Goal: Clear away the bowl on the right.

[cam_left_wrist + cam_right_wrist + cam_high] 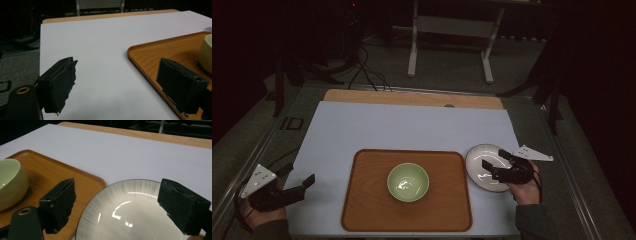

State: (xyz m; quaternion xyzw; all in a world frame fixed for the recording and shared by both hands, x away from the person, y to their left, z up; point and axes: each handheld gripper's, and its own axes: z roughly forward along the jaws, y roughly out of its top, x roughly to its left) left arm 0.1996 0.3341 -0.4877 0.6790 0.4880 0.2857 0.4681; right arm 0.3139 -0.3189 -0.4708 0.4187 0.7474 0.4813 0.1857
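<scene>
The right tool hovered wide open over the plate, which lay directly beneath its jaws, beside the tray. A clean grip probably called for lowering 1 jaw under the near rim before closing.

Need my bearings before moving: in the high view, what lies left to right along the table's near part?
Left hand-held gripper → tray → bowl → plate → right hand-held gripper, open over the plate.
</scene>
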